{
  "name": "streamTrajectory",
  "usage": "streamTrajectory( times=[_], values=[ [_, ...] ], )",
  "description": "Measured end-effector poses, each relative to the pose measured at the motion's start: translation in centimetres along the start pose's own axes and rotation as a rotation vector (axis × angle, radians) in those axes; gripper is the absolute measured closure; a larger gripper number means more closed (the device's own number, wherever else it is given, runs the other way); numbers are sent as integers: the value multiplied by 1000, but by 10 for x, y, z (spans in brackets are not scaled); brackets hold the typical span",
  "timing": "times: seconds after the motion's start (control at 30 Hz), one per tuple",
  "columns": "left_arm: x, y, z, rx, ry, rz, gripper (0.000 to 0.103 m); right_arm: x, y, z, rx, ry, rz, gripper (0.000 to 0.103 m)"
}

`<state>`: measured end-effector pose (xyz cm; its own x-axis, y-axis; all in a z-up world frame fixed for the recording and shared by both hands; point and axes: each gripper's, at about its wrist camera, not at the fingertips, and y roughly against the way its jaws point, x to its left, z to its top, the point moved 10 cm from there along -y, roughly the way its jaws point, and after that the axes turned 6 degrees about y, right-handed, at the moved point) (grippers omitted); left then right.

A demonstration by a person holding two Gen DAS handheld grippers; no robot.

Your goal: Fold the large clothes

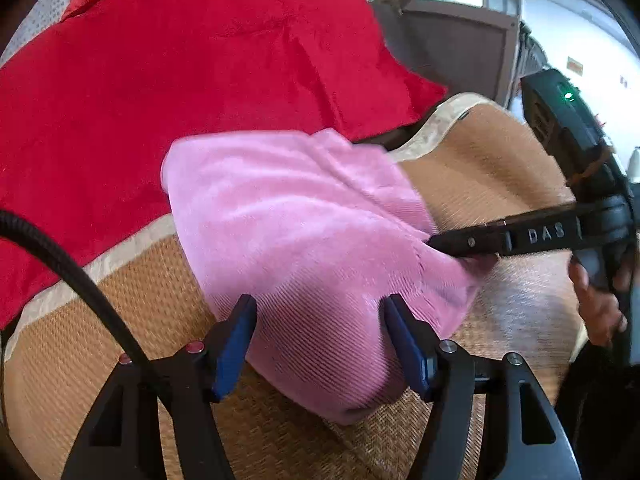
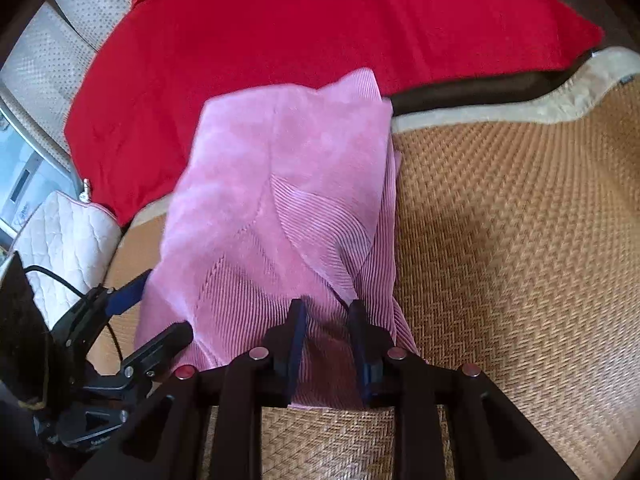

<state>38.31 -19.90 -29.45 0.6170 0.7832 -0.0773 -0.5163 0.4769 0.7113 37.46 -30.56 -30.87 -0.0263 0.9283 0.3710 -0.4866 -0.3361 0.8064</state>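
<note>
A pink ribbed garment (image 1: 304,240) lies folded on a woven mat (image 1: 120,360); it also shows in the right wrist view (image 2: 280,208). My left gripper (image 1: 320,320) is open, its blue pads on either side of the garment's near edge. In the right wrist view it (image 2: 160,304) is at the garment's left edge. My right gripper (image 2: 326,320) has its jaws partly open around a fold at the garment's near edge. In the left wrist view its fingertips (image 1: 460,246) touch the garment's right side.
A red blanket (image 1: 160,80) (image 2: 320,32) lies behind the garment. The woven mat (image 2: 520,240) extends to the right. A white quilted cushion (image 2: 68,240) sits at the left. A dark wooden furniture frame (image 1: 452,40) stands behind.
</note>
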Motion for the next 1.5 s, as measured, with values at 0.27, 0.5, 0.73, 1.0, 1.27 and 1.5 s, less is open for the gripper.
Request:
streamTrajectory(
  times=[0.27,0.5,0.73,1.0,1.27,1.5],
  values=[
    [41,6,10,-25,126,13,27,18,25,74,-79,58,16,76],
    [32,-12,-2,9,65,46,26,36,-40,127,-15,93,3,76],
    [32,-15,-9,24,75,56,26,0,-100,116,130,-18,8,75],
    [30,-9,-14,11,71,108,26,15,-6,89,-22,51,-57,75],
    [22,-9,-13,7,44,147,26,12,9,17,32,10,-85,75],
    [38,17,-1,-30,104,127,26,13,12,-16,0,4,-116,75]
  ],
)
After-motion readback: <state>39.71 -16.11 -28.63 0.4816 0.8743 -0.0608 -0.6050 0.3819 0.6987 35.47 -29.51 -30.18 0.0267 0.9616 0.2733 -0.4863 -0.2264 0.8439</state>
